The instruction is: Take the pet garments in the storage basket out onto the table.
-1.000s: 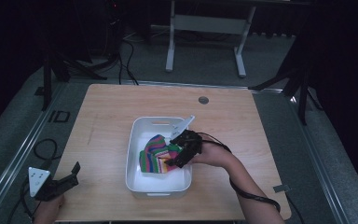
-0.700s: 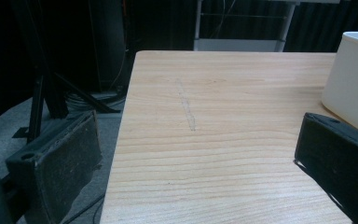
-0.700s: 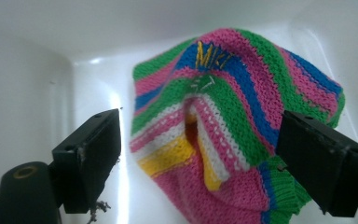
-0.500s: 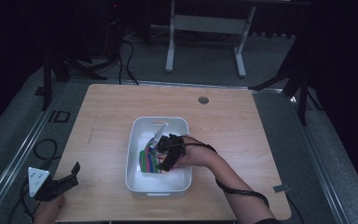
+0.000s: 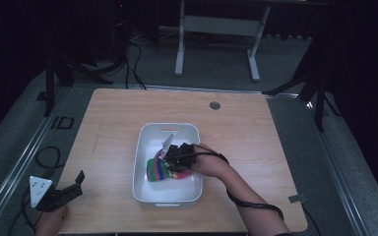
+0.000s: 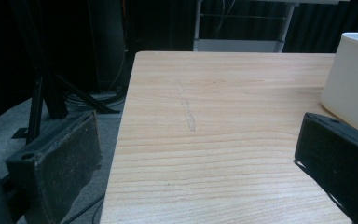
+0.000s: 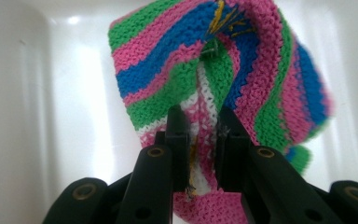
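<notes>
Black jaws of the right gripper (image 7: 199, 126) pinch a fold of the pink, green and blue striped knitted cloth (image 7: 223, 70), which lies inside the white rectangular plastic tub (image 5: 145, 147) at the middle of the light wooden table (image 5: 256, 137). The left gripper (image 5: 64, 192), jaws spread wide and holding nothing, rests at the table's near left corner, well apart from the tub.

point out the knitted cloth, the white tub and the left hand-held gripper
knitted cloth (image 7: 177, 70): right gripper view, striped upper fold
white tub (image 5: 170, 128): high view, far rim
left hand-held gripper (image 5: 78, 179): high view, between its jaw tips
</notes>
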`<state>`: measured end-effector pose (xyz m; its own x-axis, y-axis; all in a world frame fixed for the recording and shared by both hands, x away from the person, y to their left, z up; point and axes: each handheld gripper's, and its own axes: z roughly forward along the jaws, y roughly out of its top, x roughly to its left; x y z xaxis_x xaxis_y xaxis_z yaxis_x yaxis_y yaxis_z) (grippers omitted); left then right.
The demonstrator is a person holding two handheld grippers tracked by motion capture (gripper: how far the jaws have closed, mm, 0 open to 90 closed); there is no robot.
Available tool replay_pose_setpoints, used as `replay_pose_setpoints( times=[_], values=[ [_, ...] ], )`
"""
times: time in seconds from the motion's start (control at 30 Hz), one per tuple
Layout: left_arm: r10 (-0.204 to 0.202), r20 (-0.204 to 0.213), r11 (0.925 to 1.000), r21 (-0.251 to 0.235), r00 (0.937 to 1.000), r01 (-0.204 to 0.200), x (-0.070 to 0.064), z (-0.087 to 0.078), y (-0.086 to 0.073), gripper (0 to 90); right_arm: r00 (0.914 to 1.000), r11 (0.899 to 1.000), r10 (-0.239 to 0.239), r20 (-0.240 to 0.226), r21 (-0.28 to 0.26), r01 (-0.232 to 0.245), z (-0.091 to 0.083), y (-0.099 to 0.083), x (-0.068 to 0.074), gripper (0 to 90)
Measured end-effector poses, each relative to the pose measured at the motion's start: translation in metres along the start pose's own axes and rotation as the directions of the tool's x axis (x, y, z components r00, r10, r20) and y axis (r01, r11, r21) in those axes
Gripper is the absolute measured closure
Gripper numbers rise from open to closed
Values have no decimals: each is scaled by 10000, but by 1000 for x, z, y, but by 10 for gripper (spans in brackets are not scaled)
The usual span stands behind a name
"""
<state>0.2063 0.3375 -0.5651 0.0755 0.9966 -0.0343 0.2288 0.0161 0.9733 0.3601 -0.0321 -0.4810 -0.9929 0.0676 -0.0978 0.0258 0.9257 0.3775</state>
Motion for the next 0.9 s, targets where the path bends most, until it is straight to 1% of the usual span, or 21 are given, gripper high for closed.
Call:
replay_pose_setpoints(
  times=[0.07,0.1,0.13,0.17,0.2,0.23,0.27,0.3,0.43,0.5,0.53,0.57,0.6,0.63,0.67,0.73,0.77,0.8,0.83,0.87,0.9],
  values=[
    [1,-11,10000,2,10000,-1,0,0,0,9,10000,9991,14,18,-426,-13,-12,1,0,781],
    [11,-23,10000,1,10000,-11,0,0,0,9,9999,9981,11,147,-614,-2,-19,2,0,781],
    [11,-23,10000,1,10000,-11,0,0,0,9,9999,9981,11,147,-614,-2,-19,2,0,781],
    [9,-25,10000,9,10000,-9,0,0,0,9,9997,9965,11,224,-838,8,-29,3,1,781],
    [14,-29,10000,5,10000,-14,0,0,0,9,9997,9965,11,224,-838,8,-29,3,1,781],
    [17,-32,10000,13,10000,-17,0,0,0,9,9995,9954,19,300,-956,10,-34,4,1,781],
    [20,-29,10000,21,10000,-20,0,0,0,9,9991,9925,64,415,-1224,-13,-45,5,1,781],
    [20,-28,10000,21,10000,-20,0,0,0,9,9991,9925,64,415,-1224,-13,-45,5,1,781],
    [28,-39,10000,26,10000,-28,0,0,0,9,9985,9831,210,500,-1829,-115,-69,7,-1,781],
    [47,-45,10000,29,10000,-47,0,0,0,9,9974,9785,238,674,-2060,-94,-81,8,-1,781],
    [50,-45,10000,29,10000,-50,0,0,0,9,9973,9753,242,690,-2206,-84,-87,8,-1,781],
    [68,-50,10000,35,10000,-68,0,0,0,9,9961,9686,342,815,-2482,-129,-97,8,-1,781],
    [42,-51,10000,35,10000,-42,0,0,0,9,9961,9686,342,815,-2482,-129,-97,8,-1,781],
    [44,-52,10000,38,10000,-44,0,0,0,9,9959,9669,395,810,-2545,-177,-102,9,-2,781],
    [43,-36,10000,29,10000,-43,0,0,0,9,9947,9657,387,956,-2592,-126,-106,9,-2,781],
    [40,-29,10000,2,10000,-40,0,0,0,9,9915,9611,529,1192,-2754,-182,-116,10,-3,781],
    [50,-27,10000,20,10000,-50,0,0,0,9,9915,9611,529,1192,-2754,-182,-116,10,-3,781],
    [62,-41,10000,19,10000,-62,0,0,0,9,9909,9580,619,1199,-2855,-253,-123,10,-4,780],
    [62,-41,10000,19,10000,-62,0,0,0,9,9897,9550,629,1286,-2956,-223,-127,10,-4,780],
    [63,-47,10000,19,10000,-63,0,0,0,9,9896,9531,686,1262,-3015,-276,-130,9,-5,780],
    [74,-43,10000,24,10000,-74,0,0,0,9,9896,9531,686,1262,-3015,-276,-130,9,-5,780]
  ],
)
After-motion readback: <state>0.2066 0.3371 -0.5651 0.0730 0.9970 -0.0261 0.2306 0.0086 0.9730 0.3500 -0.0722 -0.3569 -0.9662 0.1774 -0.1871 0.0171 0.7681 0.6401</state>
